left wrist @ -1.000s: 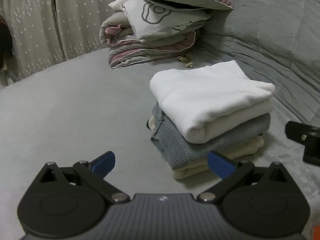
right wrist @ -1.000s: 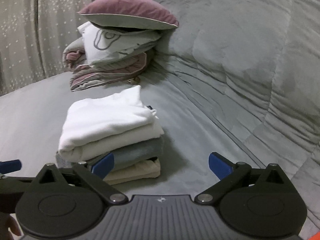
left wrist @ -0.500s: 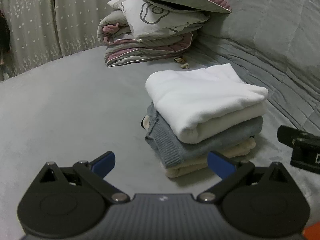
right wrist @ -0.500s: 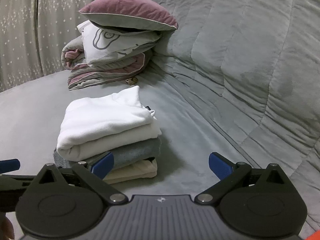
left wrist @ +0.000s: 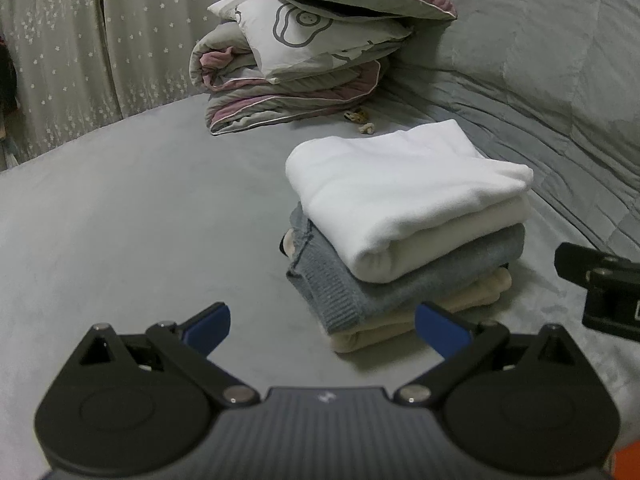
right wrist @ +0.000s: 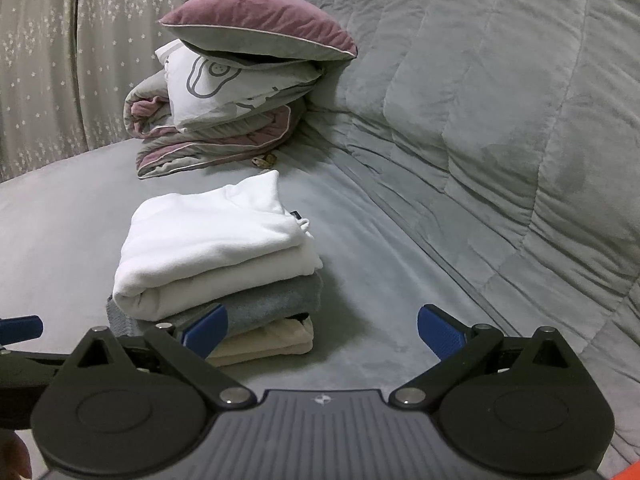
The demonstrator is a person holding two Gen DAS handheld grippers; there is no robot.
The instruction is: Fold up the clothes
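Note:
A neat stack of folded clothes stands on the grey bed: a white top (left wrist: 404, 196) (right wrist: 208, 240) lies uppermost, a grey knit (left wrist: 360, 292) (right wrist: 276, 304) under it, a cream garment (left wrist: 400, 324) (right wrist: 272, 338) at the bottom. My left gripper (left wrist: 322, 326) is open and empty, a little short of the stack's near left corner. My right gripper (right wrist: 322, 330) is open and empty too, near the stack's right side. Each gripper shows at the edge of the other's view.
Folded quilts and pillows (left wrist: 304, 48) (right wrist: 236, 92) are piled at the back, a small beige object (left wrist: 360, 118) lying before them. A padded grey headboard (right wrist: 500, 100) rises on the right. Starred curtains (left wrist: 80, 40) hang on the left. Bare grey sheet (left wrist: 140, 220) spreads left of the stack.
Both grippers have drawn back from the stack, which now sits farther off in both views. The clothes have not moved. Both grippers stayed open.

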